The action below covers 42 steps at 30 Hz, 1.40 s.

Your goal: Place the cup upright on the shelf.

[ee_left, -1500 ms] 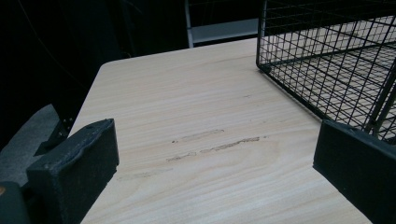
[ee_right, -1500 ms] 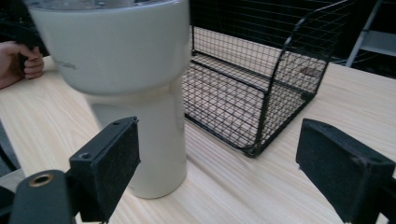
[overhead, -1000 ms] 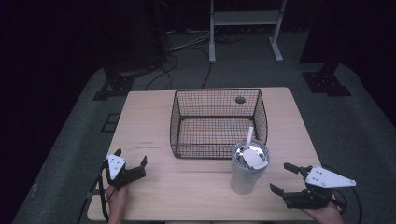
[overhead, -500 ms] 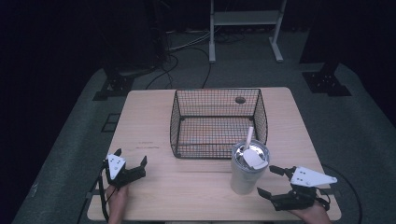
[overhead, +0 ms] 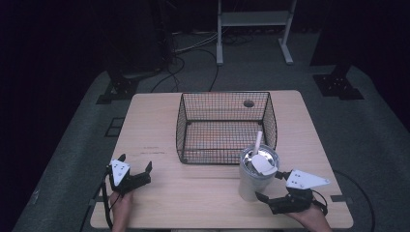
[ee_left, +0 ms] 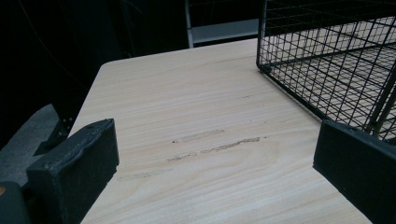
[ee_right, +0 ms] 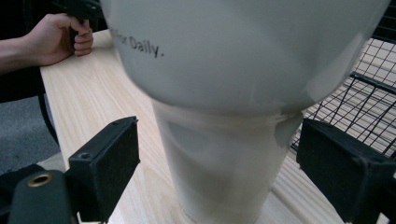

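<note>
A white tumbler with a lid and a straw stands upright on the wooden table, just in front of a black wire basket. My right gripper is open beside the tumbler's right side; in the right gripper view the tumbler stands between the two black jaws, with gaps on both sides. My left gripper rests open near the table's front left corner, with bare wood between its jaws and the basket off to its right.
The basket holds nothing I can see. A round hole sits in the tabletop behind it. A hand holding the other gripper shows far off in the right gripper view. Dark floor, cables and a white frame lie beyond.
My right gripper has moved left toward the tumbler until its jaws stand around the cup's lower part. The left gripper has stayed put.
</note>
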Tool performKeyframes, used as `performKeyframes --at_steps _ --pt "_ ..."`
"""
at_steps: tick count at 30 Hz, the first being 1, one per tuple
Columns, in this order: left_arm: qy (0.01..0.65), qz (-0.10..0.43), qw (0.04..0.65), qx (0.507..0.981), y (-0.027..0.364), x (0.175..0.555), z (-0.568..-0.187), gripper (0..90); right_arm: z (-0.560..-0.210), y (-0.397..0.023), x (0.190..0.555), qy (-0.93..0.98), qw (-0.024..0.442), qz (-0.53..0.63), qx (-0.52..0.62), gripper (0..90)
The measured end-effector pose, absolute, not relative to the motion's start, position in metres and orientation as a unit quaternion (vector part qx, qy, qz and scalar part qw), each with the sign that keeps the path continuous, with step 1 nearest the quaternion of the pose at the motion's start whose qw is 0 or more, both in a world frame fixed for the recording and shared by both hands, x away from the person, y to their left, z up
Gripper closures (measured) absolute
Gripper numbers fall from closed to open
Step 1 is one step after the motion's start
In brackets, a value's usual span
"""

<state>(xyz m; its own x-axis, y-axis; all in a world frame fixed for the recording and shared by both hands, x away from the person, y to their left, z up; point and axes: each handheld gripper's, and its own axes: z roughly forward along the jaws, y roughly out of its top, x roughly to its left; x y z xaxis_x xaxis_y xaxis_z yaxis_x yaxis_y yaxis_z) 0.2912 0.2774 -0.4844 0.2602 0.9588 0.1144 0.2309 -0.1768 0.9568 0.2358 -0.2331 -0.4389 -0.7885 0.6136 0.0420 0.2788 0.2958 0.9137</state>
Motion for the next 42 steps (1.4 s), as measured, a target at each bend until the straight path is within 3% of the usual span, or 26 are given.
performKeyframes --at_steps 42 --pt "0.455 0.402 0.453 0.653 0.278 0.291 -0.484 0.0 -0.447 -0.21 0.259 0.774 0.174 0.547 0.269 7.9"
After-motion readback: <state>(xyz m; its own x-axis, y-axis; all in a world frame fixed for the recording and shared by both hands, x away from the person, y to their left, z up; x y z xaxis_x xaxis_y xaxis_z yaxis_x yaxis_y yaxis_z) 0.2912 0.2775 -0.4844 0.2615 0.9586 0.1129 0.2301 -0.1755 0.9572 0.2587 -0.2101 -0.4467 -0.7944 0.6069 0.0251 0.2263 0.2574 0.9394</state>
